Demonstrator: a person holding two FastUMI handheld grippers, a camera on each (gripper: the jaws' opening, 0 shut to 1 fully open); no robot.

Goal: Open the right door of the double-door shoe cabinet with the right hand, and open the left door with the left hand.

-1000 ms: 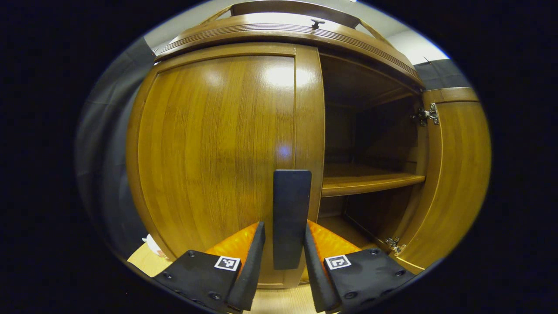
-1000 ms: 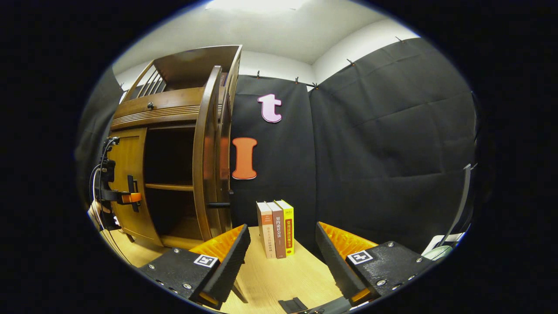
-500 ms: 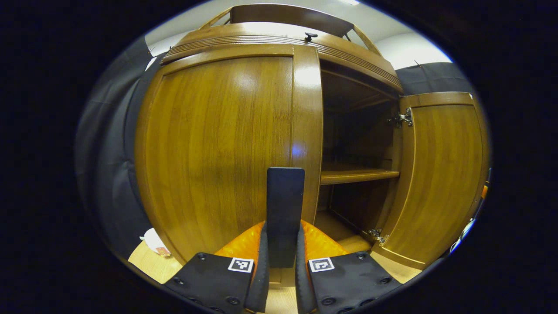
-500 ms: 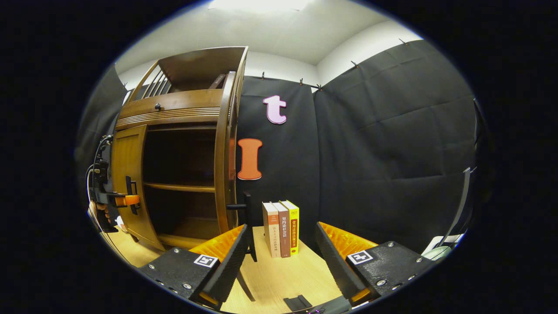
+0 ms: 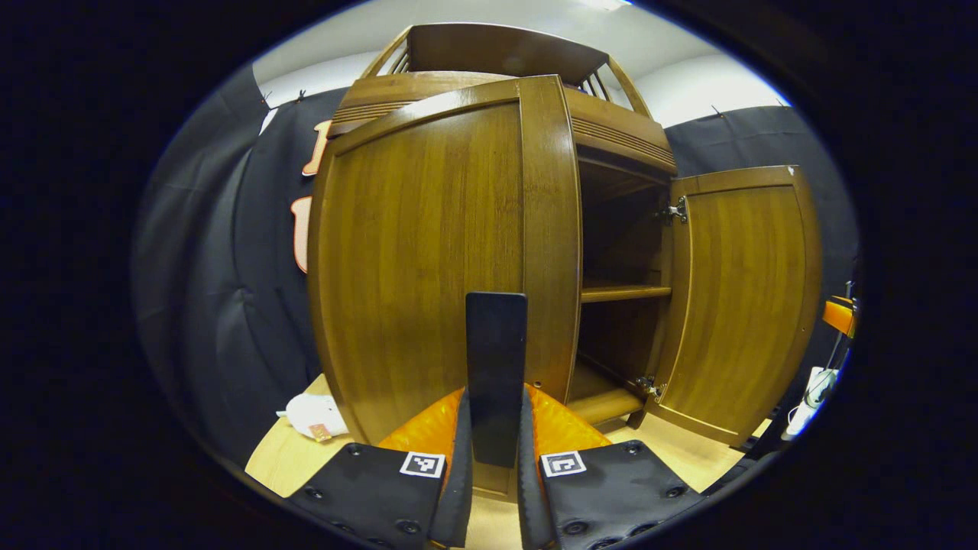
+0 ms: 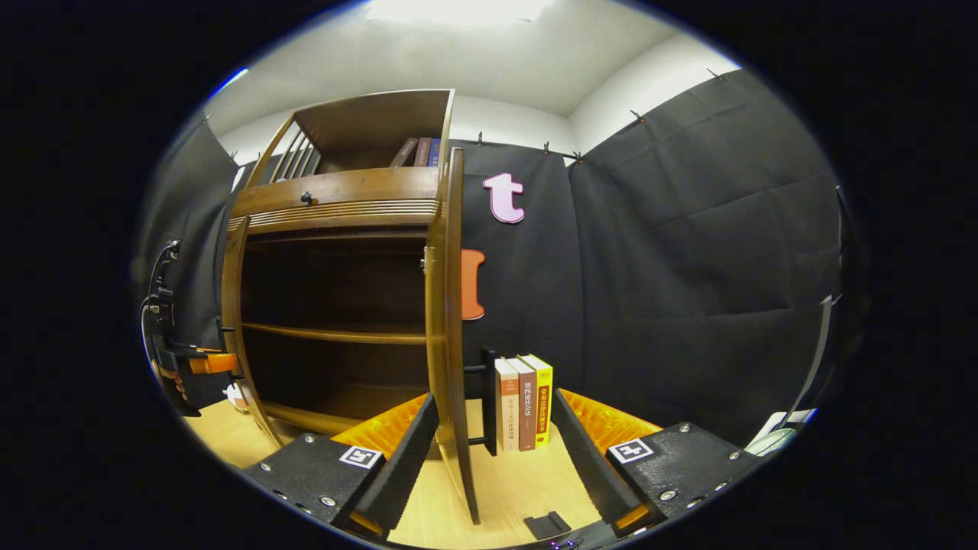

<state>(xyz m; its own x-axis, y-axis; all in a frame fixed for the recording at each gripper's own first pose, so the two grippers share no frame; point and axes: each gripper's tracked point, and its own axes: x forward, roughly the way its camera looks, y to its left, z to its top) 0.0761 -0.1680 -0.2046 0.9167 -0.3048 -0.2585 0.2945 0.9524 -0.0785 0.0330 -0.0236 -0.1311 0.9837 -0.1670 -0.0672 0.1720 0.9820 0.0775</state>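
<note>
Fingers of our left gripper (image 5: 493, 466) pinch the dark handle (image 5: 496, 374) of the left door (image 5: 428, 260) at bottom centre of the left gripper view; we judge that door partly swung out, with more travel left. Our right gripper (image 6: 489, 451), at the bottom of the right gripper view, has its fingers spread, straddling the edge of the right door (image 6: 451, 321) without pressing it. That door stands wide open, so we count it done. The shoe cabinet (image 6: 336, 198) sits on the desk (image 6: 527, 481) at centre left, shelves exposed, books (image 6: 523, 401) just beside the door.
</note>
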